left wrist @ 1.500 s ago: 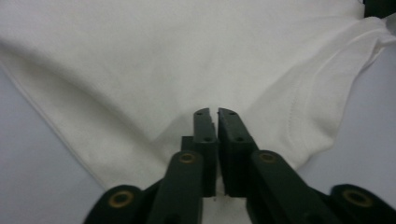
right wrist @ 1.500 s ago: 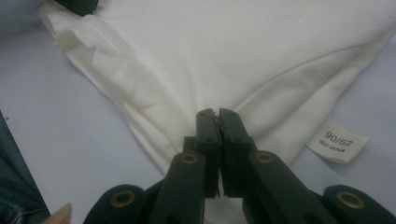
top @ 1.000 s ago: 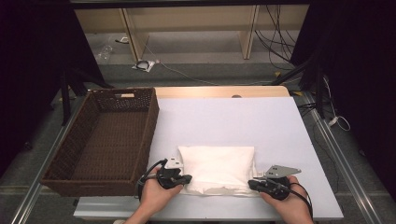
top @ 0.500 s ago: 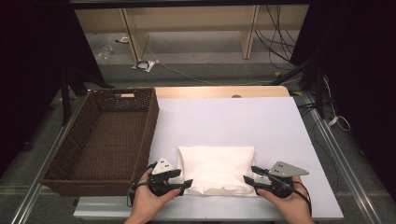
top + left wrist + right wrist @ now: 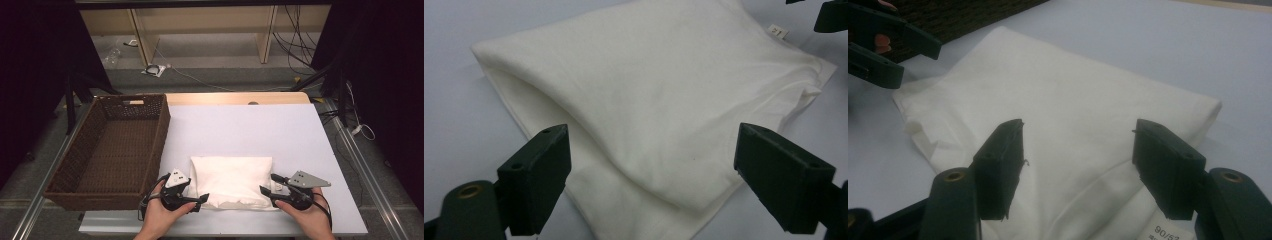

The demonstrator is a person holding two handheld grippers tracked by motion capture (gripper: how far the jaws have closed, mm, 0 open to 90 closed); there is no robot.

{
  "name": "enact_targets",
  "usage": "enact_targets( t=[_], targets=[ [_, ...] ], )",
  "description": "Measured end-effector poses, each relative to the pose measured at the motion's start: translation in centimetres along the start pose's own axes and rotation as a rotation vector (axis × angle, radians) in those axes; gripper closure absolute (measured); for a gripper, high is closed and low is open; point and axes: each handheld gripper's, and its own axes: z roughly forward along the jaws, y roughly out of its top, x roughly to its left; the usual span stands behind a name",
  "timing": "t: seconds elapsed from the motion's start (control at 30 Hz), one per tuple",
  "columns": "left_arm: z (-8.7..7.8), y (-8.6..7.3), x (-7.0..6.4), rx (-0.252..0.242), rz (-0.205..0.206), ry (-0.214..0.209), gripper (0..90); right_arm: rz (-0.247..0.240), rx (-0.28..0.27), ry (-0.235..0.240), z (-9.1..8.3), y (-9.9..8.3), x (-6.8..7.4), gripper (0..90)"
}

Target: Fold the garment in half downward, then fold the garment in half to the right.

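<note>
**Folded Cloth at Near Edge of Table, Both Grippers Spread**

The table [image 5: 240,125] carried a pale, plain cover across most of its top, with a strip of bare wood showing along the far edge. On the left part of it stood a dark brown wicker basket [image 5: 75,180], rectangular and deep, its long side running away from the person and its right wall lying near the cloth.

The folded white cloth [image 5: 231,181] lay flat on the table cover, close to the near edge, just right of the basket and apart from it. It was folded into a thick rectangle with several layers showing at the near corners. In the left gripper view the cloth [image 5: 649,100] showed an upper layer lifting over a lower one at the near fold. In the right gripper view the cloth [image 5: 1063,125] bore a small printed label at its near corner.

The left gripper [image 5: 197,201] sat at the near left corner of the cloth, held in the person's left hand [image 5: 160,217]. Its jaws were spread wide, with the cloth corner between them and neither jaw pressing on it.

The right gripper [image 5: 267,186] sat at the near right corner of the cloth, held in the right hand [image 5: 305,217]. Its jaws were likewise spread apart over the cloth, pinching nothing.
</note>
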Motion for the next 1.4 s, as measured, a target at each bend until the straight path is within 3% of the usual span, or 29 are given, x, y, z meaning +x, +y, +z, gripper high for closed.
enact_targets(
  t=[0.57, 0.9, 1.17, 1.4],
  targets=[
    [0.05, -0.16, -0.20, 0.021, 0.007, 0.020, 15.4, 0.004, -0.013, -0.004, -0.20, 0.07, 0.07, 36.8],
    [-0.16, -0.18, -0.06, 0.015, -0.030, 0.027, 17.3, 0.006, -0.021, -0.018, -0.15, 0.25, -0.16, 36.2],
    [-0.38, -0.39, 0.25, 0.023, -0.080, 0.089, 24.6, -0.004, -0.017, -0.003, -0.18, 0.29, 0.13, 36.0],
    [-0.03, -0.74, 0.34, 0.064, -0.088, 0.099, 26.8, -0.012, -0.012, -0.001, -0.25, 0.30, 0.30, 35.7]
  ],
)
